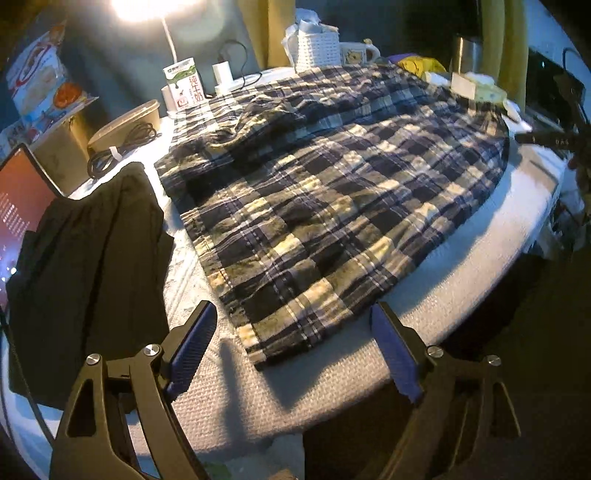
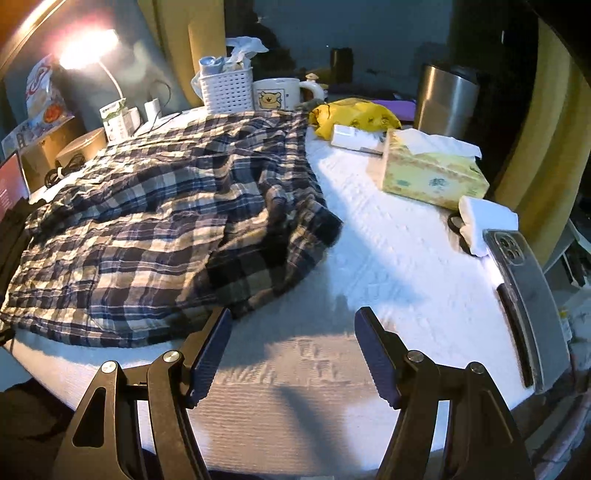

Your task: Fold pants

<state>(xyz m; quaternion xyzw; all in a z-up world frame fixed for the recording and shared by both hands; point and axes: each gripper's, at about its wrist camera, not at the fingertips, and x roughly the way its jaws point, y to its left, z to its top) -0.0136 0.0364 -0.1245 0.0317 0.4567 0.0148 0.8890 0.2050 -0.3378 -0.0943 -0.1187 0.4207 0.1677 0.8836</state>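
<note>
The plaid pants point(image 1: 314, 192) lie spread across the middle of the table point(image 1: 314, 391), folded lengthwise with wrinkles throughout. The hemmed end reaches toward you in the left wrist view; in the right wrist view the bunched end point(image 2: 280, 236) lies loosely doubled over itself near the table's centre.

Your left gripper point(image 1: 291, 347) hangs above the near table edge, just short of the hem. Its jaws stand wide apart with nothing between them. Your right gripper point(image 2: 293, 354) is over bare tabletop beside the bunched end, jaws likewise apart and empty. Neither gripper touches the fabric.

The table is covered with a white textured cloth point(image 2: 388, 258), lit warmly from a desk lamp point(image 1: 147, 7) at the far left. The rest of the room is dim.

Items around the pants:
- A dark garment point(image 1: 92, 258) lies to the left, just beside the plaid fabric.
- A lit screen point(image 1: 18, 199) stands at the left edge.
- A milk carton point(image 1: 183, 86), a coiled black cable point(image 1: 122, 147) and a round lidded container point(image 1: 125, 123) sit at the far left.
- A white basket point(image 2: 227, 90) and a mug point(image 2: 277, 94) stand at the far edge.
- A tissue box point(image 2: 432, 173), a yellow bag point(image 2: 354, 112), a steel canister point(image 2: 445, 99) and a phone point(image 2: 524, 295) occupy the right side, well apart from the pants.
</note>
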